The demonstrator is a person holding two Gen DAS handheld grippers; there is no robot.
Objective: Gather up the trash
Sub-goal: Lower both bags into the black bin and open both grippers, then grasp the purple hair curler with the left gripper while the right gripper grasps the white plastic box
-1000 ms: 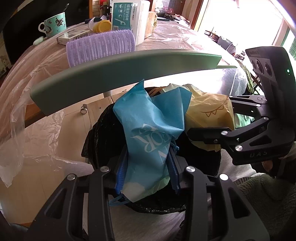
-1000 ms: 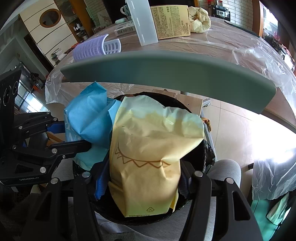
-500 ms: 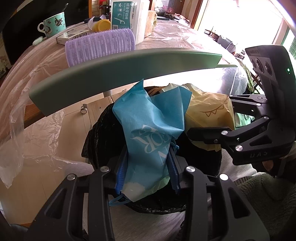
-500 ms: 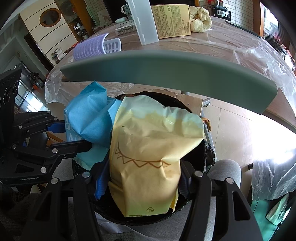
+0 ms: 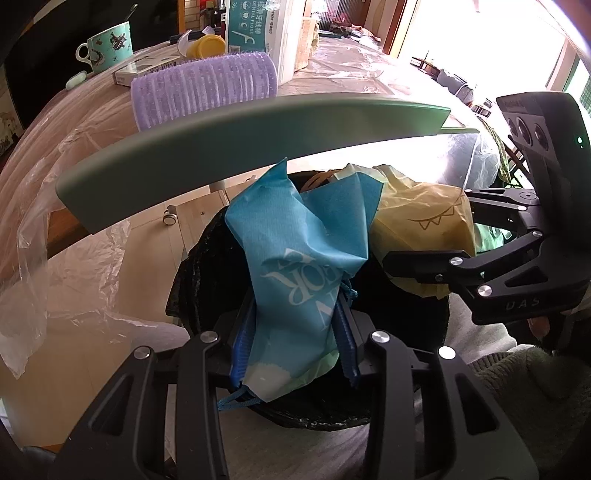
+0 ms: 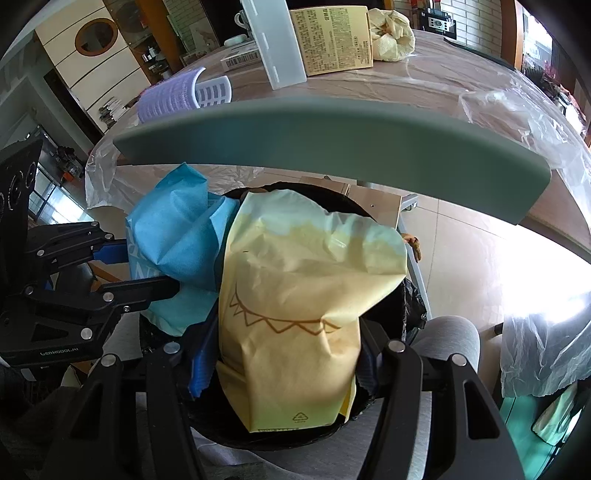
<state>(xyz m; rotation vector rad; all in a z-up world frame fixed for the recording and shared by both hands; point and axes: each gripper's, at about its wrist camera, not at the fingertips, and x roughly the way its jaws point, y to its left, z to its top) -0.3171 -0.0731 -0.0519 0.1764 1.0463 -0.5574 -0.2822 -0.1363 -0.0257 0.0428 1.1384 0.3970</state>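
My left gripper (image 5: 293, 328) is shut on a crumpled blue wrapper (image 5: 303, 254) with white lettering. It holds the wrapper over the mouth of a bin lined with a black bag (image 5: 192, 280). My right gripper (image 6: 286, 354) is shut on a yellow paper bag (image 6: 295, 314) with a brown zigzag line, held over the same bin (image 6: 410, 299). The two pieces of trash touch side by side. The right gripper shows in the left wrist view (image 5: 428, 258), and the left gripper shows in the right wrist view (image 6: 144, 269).
A grey-green chair back (image 5: 229, 147) arches just beyond the bin. Behind it a table under clear plastic (image 5: 74, 122) holds a purple hair roller (image 5: 203, 88), a teal mug (image 5: 107, 46), a floss box (image 5: 251, 26) and a crumpled cream bag (image 6: 391, 35).
Both grippers keep their hold and stay over the bin. The view has shifted only slightly.
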